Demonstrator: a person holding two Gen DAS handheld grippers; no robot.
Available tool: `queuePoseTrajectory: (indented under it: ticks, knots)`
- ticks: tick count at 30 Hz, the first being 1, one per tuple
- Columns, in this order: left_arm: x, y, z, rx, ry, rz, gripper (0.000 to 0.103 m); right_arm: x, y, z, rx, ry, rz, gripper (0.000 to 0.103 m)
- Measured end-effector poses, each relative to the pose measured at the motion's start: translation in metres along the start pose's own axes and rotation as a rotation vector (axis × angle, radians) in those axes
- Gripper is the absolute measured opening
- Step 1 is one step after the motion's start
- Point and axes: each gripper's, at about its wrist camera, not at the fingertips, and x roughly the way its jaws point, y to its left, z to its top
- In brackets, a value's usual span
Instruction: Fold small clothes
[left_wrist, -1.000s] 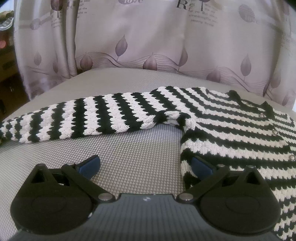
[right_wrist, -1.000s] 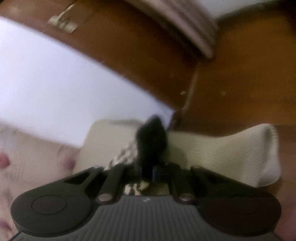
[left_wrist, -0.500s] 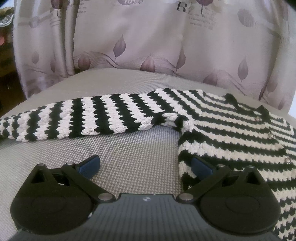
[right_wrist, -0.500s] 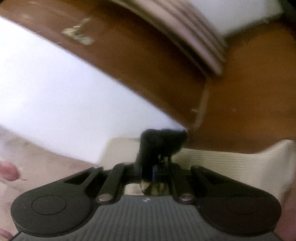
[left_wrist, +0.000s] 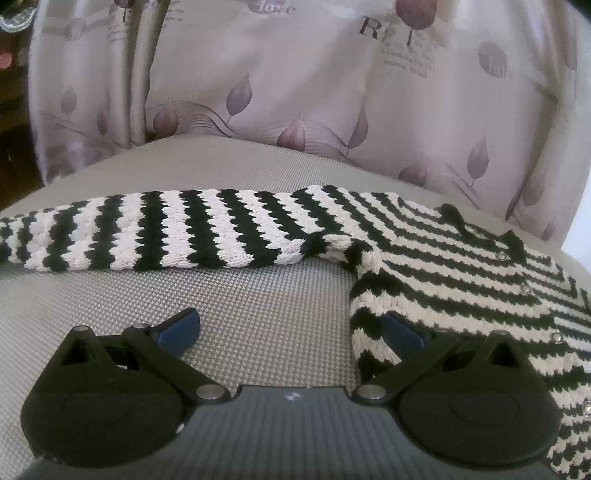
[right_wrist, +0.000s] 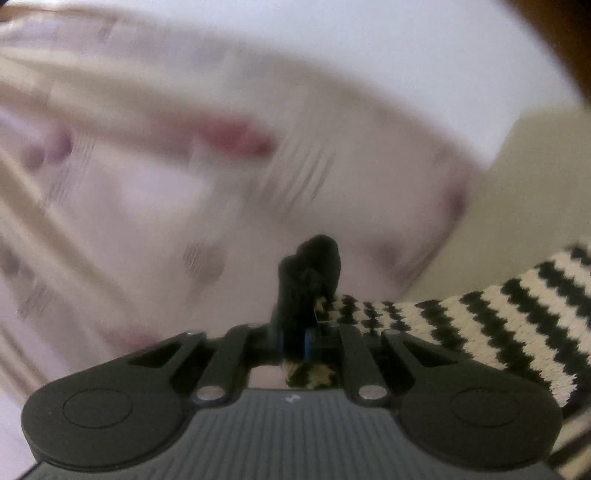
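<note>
A black-and-white striped knit cardigan (left_wrist: 461, 280) lies on a grey woven cushion (left_wrist: 258, 314), one sleeve (left_wrist: 147, 229) stretched out to the left. My left gripper (left_wrist: 291, 328) hovers low over the cushion, open. Its right blue pad (left_wrist: 400, 332) touches the cardigan's side edge; the left pad is over bare cushion. In the right wrist view my right gripper (right_wrist: 293, 343) is shut on the black cuff (right_wrist: 314, 266) of the other striped sleeve (right_wrist: 480, 321), which trails off to the right. That view is blurred.
A mauve curtain with leaf prints (left_wrist: 295, 92) hangs just behind the cushion. The same curtain (right_wrist: 166, 166) fills the right wrist view as a blur. Dark furniture (left_wrist: 11, 110) shows at the far left.
My right gripper has swung, cuff in its grip, from facing a wooden floor and white panel to facing the curtain; the striped sleeve now trails right. The left gripper stayed put, rolling slightly.
</note>
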Motion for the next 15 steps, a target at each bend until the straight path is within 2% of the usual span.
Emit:
queuePoseTrajectory:
  ticks: [5,9,12,15]
  knots:
    - [-0.001,0.003,0.000,-0.017,-0.006,-0.018,0.103,0.067,0.025,-0.094,-0.030,0.182,0.020,0.009]
    - [-0.002,0.004,-0.001,-0.022,-0.008,-0.030,0.103,0.095,0.029,-0.154,-0.076,0.297,-0.010,0.009]
    - [-0.003,0.005,-0.001,-0.032,-0.011,-0.044,0.103,0.103,0.028,-0.184,-0.125,0.358,-0.031,0.009]
    - [-0.003,0.005,-0.002,-0.046,-0.016,-0.051,0.103,0.109,0.029,-0.199,-0.134,0.384,-0.036,0.010]
